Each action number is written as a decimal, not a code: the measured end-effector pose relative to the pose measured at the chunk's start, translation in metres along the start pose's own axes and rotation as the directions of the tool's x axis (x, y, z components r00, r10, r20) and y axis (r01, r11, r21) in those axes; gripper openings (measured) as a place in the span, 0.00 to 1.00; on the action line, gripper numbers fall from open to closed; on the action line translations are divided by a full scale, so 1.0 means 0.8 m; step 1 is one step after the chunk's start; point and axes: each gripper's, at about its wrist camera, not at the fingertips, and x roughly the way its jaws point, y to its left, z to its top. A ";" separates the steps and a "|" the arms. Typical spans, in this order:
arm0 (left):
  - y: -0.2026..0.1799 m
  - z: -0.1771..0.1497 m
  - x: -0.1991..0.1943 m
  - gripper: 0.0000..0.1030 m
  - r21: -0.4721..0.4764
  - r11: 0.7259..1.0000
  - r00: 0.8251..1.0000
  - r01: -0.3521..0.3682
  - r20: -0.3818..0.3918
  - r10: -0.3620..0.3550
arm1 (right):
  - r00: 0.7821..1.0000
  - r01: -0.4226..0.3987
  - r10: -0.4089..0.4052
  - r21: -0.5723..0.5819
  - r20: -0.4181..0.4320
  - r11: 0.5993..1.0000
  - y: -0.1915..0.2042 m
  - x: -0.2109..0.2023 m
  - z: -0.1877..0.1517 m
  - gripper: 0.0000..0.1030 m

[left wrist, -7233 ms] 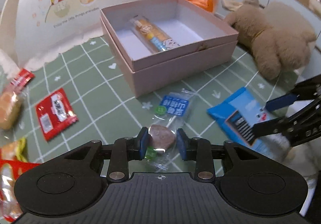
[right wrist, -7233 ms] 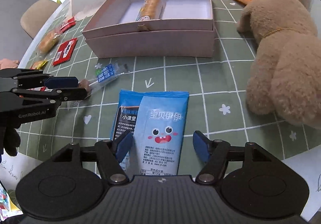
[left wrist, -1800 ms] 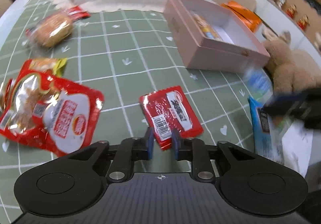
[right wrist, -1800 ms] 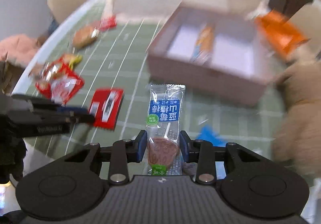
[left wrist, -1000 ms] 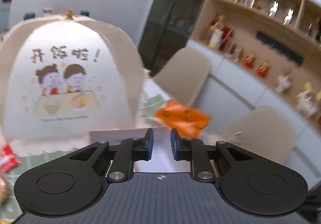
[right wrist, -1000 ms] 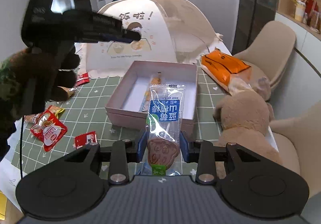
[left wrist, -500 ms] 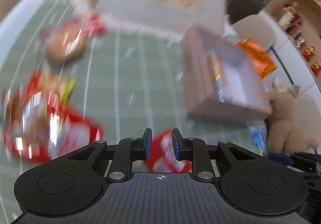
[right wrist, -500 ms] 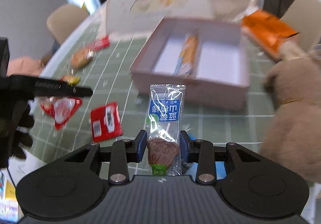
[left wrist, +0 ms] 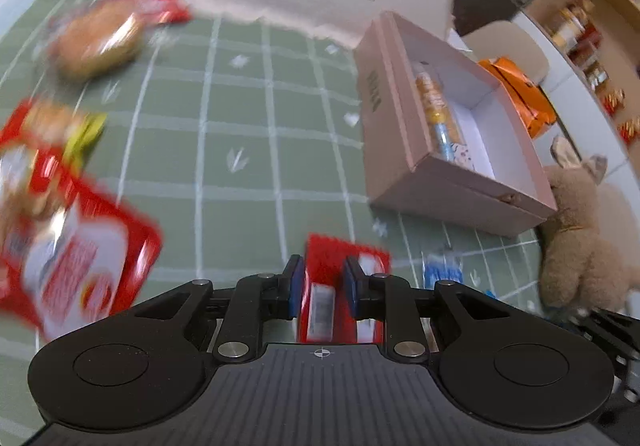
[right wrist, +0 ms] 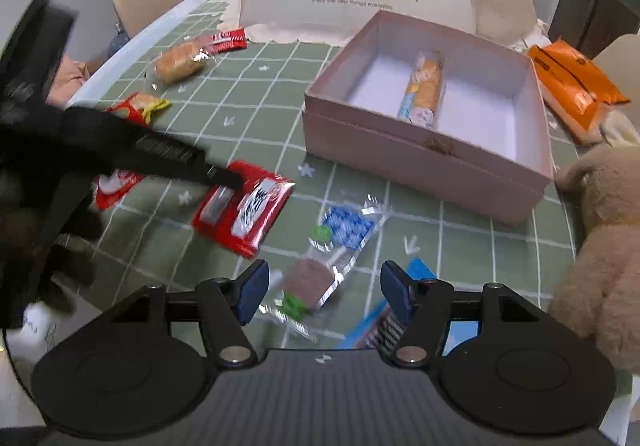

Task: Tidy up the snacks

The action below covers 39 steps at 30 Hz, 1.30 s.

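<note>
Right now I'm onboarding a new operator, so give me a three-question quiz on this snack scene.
1. True or false: the right gripper is clamped on the clear cookie packet.
2. What sits between the left gripper fingers?
A. orange bag
B. red packet
C. plush toy
3. Fill in: the pink box holds ____ snack(s).

Key: 1 false, its jaws stand wide apart around the packet. 2 B, the red packet. 3 one, a long wrapped snack.

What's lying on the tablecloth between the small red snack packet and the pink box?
Only bare green checked tablecloth shows between the flat red foil packet and the open pink cardboard box; the right wrist view shows that gap clearly.
</note>
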 end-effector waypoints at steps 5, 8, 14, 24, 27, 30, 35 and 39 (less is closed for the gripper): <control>-0.063 -0.005 -0.029 0.25 0.223 0.971 0.992 -0.080 0.113 0.056 | 0.998 0.055 -0.057 0.046 0.034 0.997 -0.028 -0.036 -0.022 0.61; -0.108 -0.023 -0.016 0.30 0.396 0.911 0.993 -0.114 0.055 0.101 | 0.994 0.100 -0.104 0.098 0.038 0.990 -0.056 -0.052 -0.033 0.61; -0.121 -0.065 -0.009 0.28 0.512 0.831 0.973 -0.218 0.053 0.223 | 0.993 0.104 -0.113 0.189 0.037 0.977 -0.095 -0.060 -0.048 0.61; -0.121 -0.063 -0.004 0.70 0.523 0.850 0.992 -0.068 -0.053 0.112 | 0.998 0.060 -0.062 0.208 0.004 0.976 -0.094 -0.044 -0.059 0.61; -0.101 -0.048 -0.014 0.67 0.423 0.893 0.986 -0.154 0.013 0.164 | 0.998 0.056 -0.058 0.210 0.004 0.976 -0.092 -0.044 -0.061 0.61; -0.079 -0.034 -0.006 0.66 0.333 0.932 0.985 -0.145 -0.039 0.167 | 0.999 0.042 -0.043 0.204 -0.001 0.978 -0.086 -0.041 -0.061 0.61; -0.076 -0.024 0.004 0.69 0.322 0.937 0.986 -0.133 -0.052 0.157 | 0.999 0.036 -0.036 0.159 0.001 0.987 -0.069 -0.041 -0.060 0.61; -0.090 -0.023 0.009 0.53 0.377 0.921 0.990 -0.099 -0.052 0.128 | 0.998 0.056 -0.056 0.122 0.002 0.991 -0.060 -0.043 -0.058 0.61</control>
